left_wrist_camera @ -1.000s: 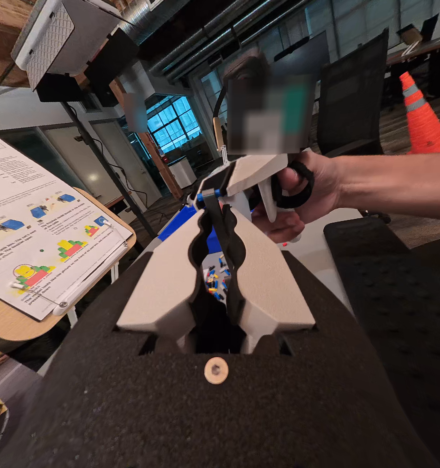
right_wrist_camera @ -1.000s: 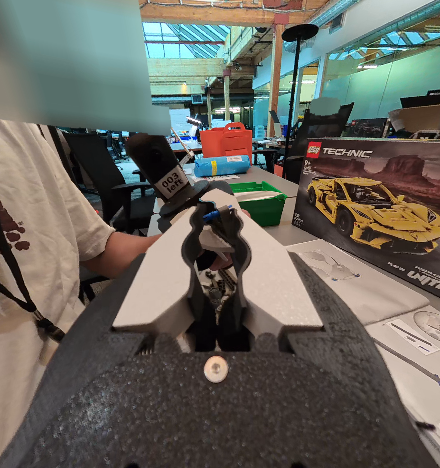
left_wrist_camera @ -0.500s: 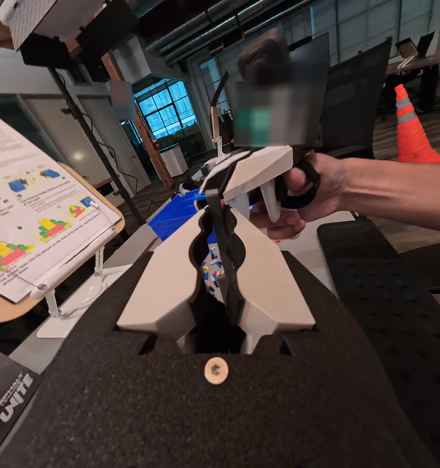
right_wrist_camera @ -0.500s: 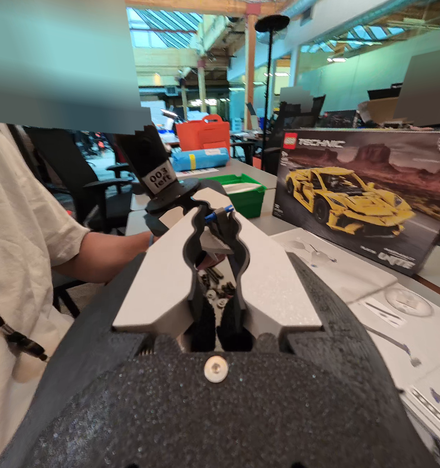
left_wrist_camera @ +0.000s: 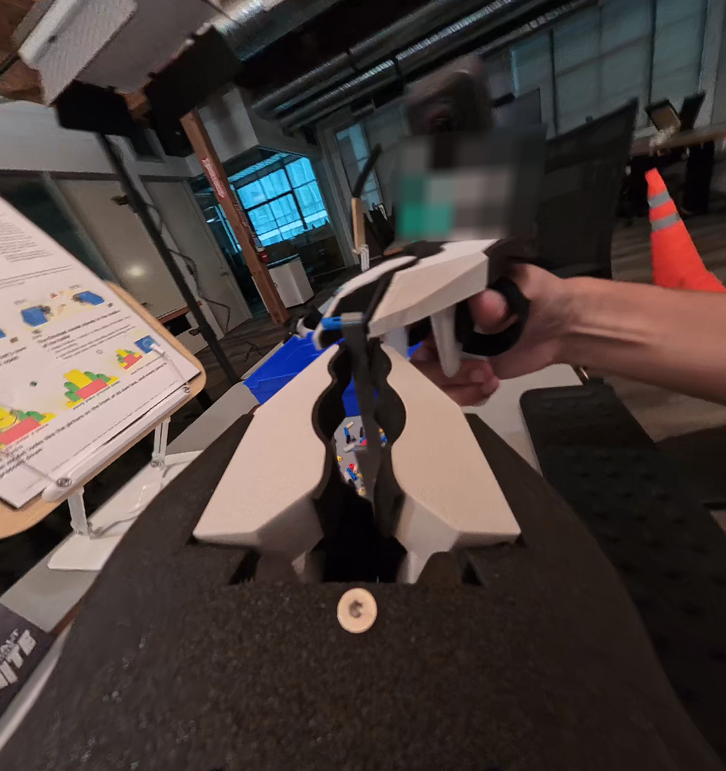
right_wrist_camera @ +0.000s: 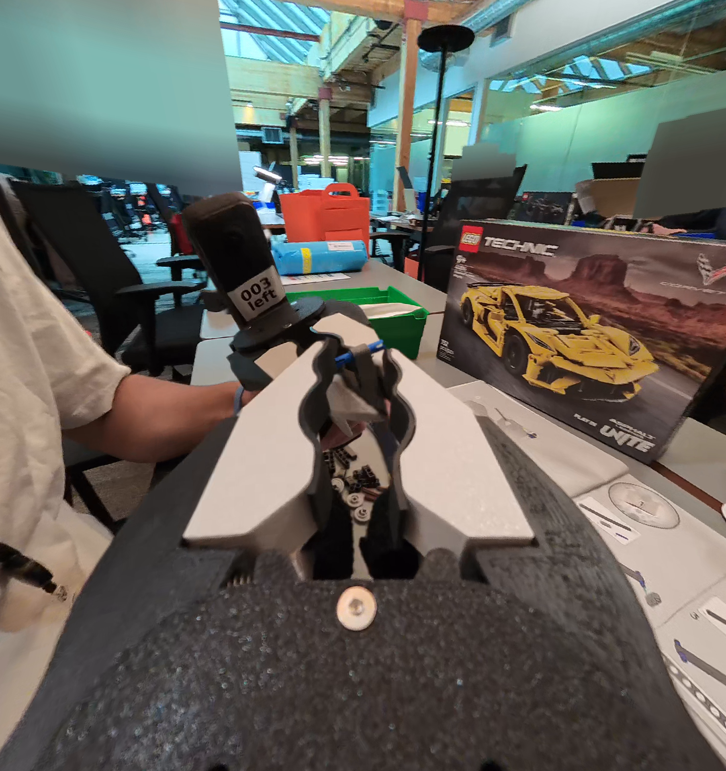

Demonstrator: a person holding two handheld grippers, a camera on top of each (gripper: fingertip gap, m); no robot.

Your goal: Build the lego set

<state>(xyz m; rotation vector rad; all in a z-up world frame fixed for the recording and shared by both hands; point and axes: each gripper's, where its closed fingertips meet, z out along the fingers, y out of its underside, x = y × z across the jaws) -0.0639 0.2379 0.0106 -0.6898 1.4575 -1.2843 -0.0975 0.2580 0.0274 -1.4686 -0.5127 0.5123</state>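
- The left claw was narrowed onto a dark grey beam, which stood nearly upright between its fingers, its top end poking out past the tips.
- The right claw met it head-on in the air above the bench, drawn in close around a small blue pin.
- From the left wrist view, the pin sat at the very top of the beam, sticking out sideways from the hole there; how deep it sat I could not tell.
- The person's right hand was wrapped around the handle of the right claw, a finger through the black trigger loop.
- Below both claws, loose pieces lay scattered on the bench: dark connectors and a few pale round ones, with small coloured bits showing from the other side.
- A blue bin stood behind the claws, and a green bin sat farther back on the bench.
- The set's box, with a yellow car on its front, stood upright on the right side of the bench, and open instruction pages lay flat in front of it.
- A printed sheet with coloured brick drawings leaned on a small tilted stand off to the left.
- An orange cone stood on the floor well behind.
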